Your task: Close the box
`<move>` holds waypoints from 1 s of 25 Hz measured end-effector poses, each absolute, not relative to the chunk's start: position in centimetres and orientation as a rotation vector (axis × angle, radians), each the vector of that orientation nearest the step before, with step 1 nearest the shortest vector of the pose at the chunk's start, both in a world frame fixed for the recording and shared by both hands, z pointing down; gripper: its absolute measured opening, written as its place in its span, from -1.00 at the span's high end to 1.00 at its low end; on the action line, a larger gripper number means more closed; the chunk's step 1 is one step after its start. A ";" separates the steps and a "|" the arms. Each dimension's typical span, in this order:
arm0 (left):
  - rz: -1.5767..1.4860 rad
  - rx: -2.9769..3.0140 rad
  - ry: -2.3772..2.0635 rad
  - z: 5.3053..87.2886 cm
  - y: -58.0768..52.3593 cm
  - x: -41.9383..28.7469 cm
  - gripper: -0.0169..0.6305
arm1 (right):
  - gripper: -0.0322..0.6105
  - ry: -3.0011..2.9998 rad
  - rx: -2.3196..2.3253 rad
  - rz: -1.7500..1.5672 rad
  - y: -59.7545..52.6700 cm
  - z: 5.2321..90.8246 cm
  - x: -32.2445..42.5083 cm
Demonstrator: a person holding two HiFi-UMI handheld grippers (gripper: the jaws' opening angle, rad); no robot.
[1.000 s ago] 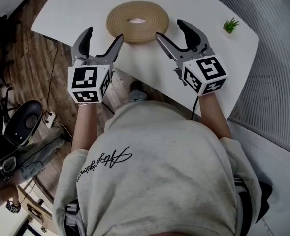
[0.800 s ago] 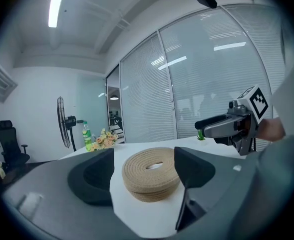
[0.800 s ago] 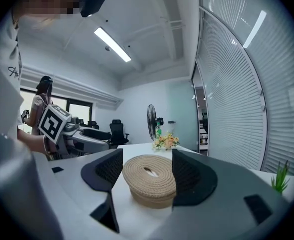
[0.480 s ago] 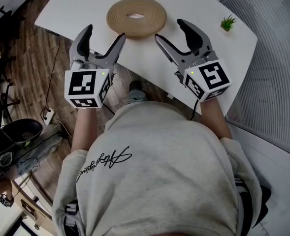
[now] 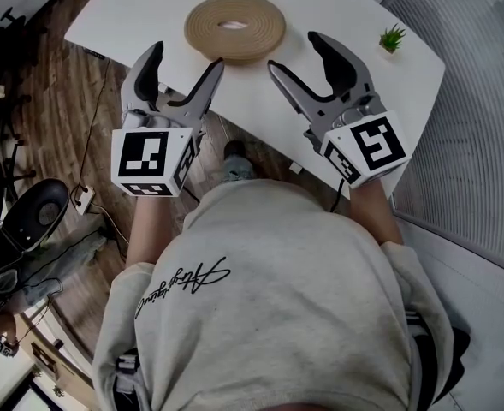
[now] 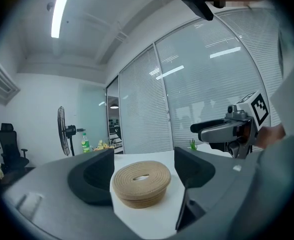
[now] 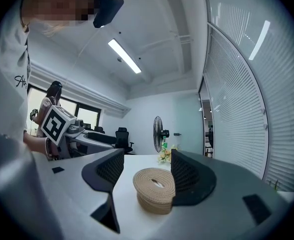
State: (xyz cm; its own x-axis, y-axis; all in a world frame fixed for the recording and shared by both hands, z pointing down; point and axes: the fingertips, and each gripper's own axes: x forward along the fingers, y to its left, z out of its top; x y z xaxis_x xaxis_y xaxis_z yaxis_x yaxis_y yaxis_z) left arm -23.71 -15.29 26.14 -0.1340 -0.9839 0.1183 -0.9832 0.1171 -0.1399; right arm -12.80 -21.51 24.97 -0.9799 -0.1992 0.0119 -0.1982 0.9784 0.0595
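Note:
A round tan box [image 5: 234, 27] of coiled rope, with a slot in its top, sits on the white table [image 5: 337, 7]. Both grippers hang in the air above the table's near edge, short of the box, pointing about level at it. My left gripper [image 5: 183, 61] is open with nothing between its jaws. My right gripper [image 5: 296, 52] is also open and empty. In the left gripper view the box [image 6: 141, 182] shows beyond the jaws, with the right gripper [image 6: 226, 132] to the side. The right gripper view frames the box [image 7: 154, 189] between its jaws, the left gripper [image 7: 62, 129] at the left.
A small green plant [image 5: 392, 38] stands at the table's right corner. A glass wall with blinds [image 5: 483, 101] runs along the right. Wooden floor and a black office chair [image 5: 29, 217] lie to the left. A standing fan [image 7: 159, 131] is in the background.
Both grippers have lifted slightly and drawn back a little; the box looks smaller and lower in both gripper views. The jaws look as wide as before.

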 end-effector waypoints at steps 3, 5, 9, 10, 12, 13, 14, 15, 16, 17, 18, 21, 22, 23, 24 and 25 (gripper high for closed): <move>-0.281 -2.061 2.343 26.3 -15.2 -23.4 -0.18 | 0.00 -3.116 0.304 -0.098 -21.2 25.2 -12.8; -0.277 -2.057 2.340 26.2 -14.8 -23.2 -0.17 | 0.05 -3.126 0.306 -0.102 -20.9 25.1 -12.7; -0.261 -2.053 2.333 25.8 -14.2 -22.8 -0.09 | 0.21 -3.143 0.309 -0.091 -20.5 24.7 -12.4; -0.256 -2.052 2.332 25.8 -14.3 -22.8 -0.06 | 0.24 -3.145 0.310 -0.091 -20.6 24.8 -12.5; -0.252 -2.048 2.330 26.0 -14.9 -23.0 0.03 | 0.30 -3.152 0.310 -0.093 -21.2 24.9 -12.8; -0.256 -2.046 2.329 26.2 -15.4 -23.2 0.08 | 0.35 -3.157 0.309 -0.092 -21.7 25.0 -13.0; -0.265 -2.046 2.327 26.4 -15.8 -23.3 0.15 | 0.40 -3.161 0.308 -0.089 -22.1 25.1 -13.2; -0.276 -2.047 2.322 26.6 -16.1 -23.4 0.21 | 0.43 -3.163 0.305 -0.086 -22.3 25.3 -13.4; -0.285 -2.049 2.316 26.8 -16.3 -23.3 0.25 | 0.46 -3.163 0.302 -0.085 -22.4 25.5 -13.5; -0.291 -2.052 2.310 26.9 -16.4 -23.2 0.28 | 0.48 -3.164 0.299 -0.085 -22.5 25.6 -13.6; -0.295 -2.056 2.304 27.0 -16.3 -23.1 0.33 | 0.50 -3.164 0.296 -0.086 -22.4 25.6 -13.6; -0.286 -2.064 2.288 26.2 -15.6 -22.6 0.47 | 0.59 -3.163 0.296 -0.092 -21.6 24.9 -13.3; -0.277 -2.065 2.284 25.8 -15.3 -22.4 0.50 | 0.63 -3.162 0.297 -0.097 -21.2 24.6 -13.2; -0.269 -2.063 2.281 25.4 -15.1 -22.2 0.54 | 0.67 -3.163 0.298 -0.101 -20.9 24.3 -13.1; -0.262 -2.060 2.280 25.1 -14.9 -22.1 0.59 | 0.70 -3.164 0.299 -0.104 -20.7 24.0 -13.0; -0.257 -2.057 2.279 25.0 -14.8 -22.1 0.64 | 0.73 -3.168 0.298 -0.104 -20.6 23.9 -13.0</move>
State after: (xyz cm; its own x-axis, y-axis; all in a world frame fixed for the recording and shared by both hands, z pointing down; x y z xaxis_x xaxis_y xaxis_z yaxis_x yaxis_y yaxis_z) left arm -22.08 -14.76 24.96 -0.1075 -0.9920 0.0662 -0.9819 0.0955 -0.1637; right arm -12.96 -20.61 23.90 -0.9816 -0.1852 -0.0475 -0.1879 0.9803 0.0609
